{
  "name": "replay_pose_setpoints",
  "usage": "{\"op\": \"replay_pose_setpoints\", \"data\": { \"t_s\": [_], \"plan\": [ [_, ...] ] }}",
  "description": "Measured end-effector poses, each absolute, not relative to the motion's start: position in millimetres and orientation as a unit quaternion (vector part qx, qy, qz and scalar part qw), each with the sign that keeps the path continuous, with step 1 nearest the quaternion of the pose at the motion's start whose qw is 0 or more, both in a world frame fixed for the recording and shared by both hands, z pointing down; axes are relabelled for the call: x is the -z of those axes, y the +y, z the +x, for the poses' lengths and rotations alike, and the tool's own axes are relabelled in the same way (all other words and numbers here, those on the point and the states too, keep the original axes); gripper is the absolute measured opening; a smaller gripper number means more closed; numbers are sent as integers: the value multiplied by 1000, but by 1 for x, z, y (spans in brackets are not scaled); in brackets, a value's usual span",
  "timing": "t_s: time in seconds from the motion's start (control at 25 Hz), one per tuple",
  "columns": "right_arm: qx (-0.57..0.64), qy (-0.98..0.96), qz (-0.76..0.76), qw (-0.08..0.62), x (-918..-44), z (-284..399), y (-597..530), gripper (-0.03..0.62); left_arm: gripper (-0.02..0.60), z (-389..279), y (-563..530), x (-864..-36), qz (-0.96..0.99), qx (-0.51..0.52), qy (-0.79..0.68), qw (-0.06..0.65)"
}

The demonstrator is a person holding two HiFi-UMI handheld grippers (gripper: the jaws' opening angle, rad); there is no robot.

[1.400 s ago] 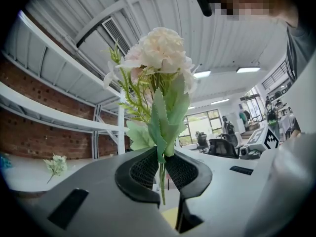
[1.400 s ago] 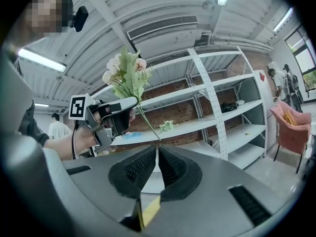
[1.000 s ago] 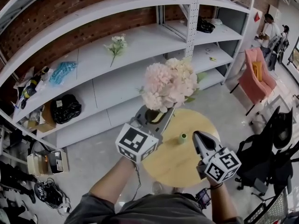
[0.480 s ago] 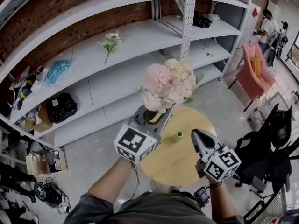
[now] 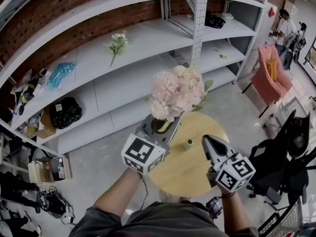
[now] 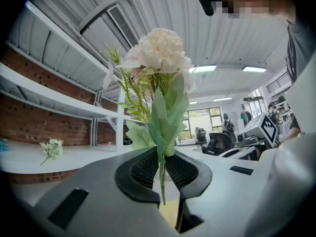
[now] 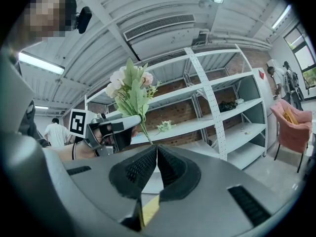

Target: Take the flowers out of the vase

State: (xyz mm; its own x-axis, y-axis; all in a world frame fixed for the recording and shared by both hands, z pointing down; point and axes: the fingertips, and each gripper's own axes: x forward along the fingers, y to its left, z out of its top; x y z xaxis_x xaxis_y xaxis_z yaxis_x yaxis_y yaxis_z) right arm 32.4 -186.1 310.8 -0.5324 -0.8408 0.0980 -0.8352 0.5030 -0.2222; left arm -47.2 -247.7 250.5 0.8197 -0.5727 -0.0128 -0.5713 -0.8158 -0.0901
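Ample air rings the flowers [image 5: 177, 93] over the table's [image 5: 190, 174] 11 o'clock edge; your left gripper [image 6: 162, 174] pinches their stem, while your right gripper [image 7: 156, 162] has its jaws pressed together.

The left gripper [image 5: 160, 126] — flowers [image 5: 177, 92] in its jaws — has sunk slightly.

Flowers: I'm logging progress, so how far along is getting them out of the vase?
Done: the pink bouquet is up clear of the small green vase on the round table. In hand: the left claw is shut on its stem; the right claw is shut and empty. Left: probably just setting the bouquet down.
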Motion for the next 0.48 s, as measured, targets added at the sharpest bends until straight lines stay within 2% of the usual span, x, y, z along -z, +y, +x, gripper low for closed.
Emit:
{"op": "replay_pose_setpoints", "data": {
  "t_s": [0.48],
  "plan": [
    [122, 867, -482, 11, -312, 30, -184, 13, 49, -48, -245, -265, -952, 22, 304, 39]
  ]
}}
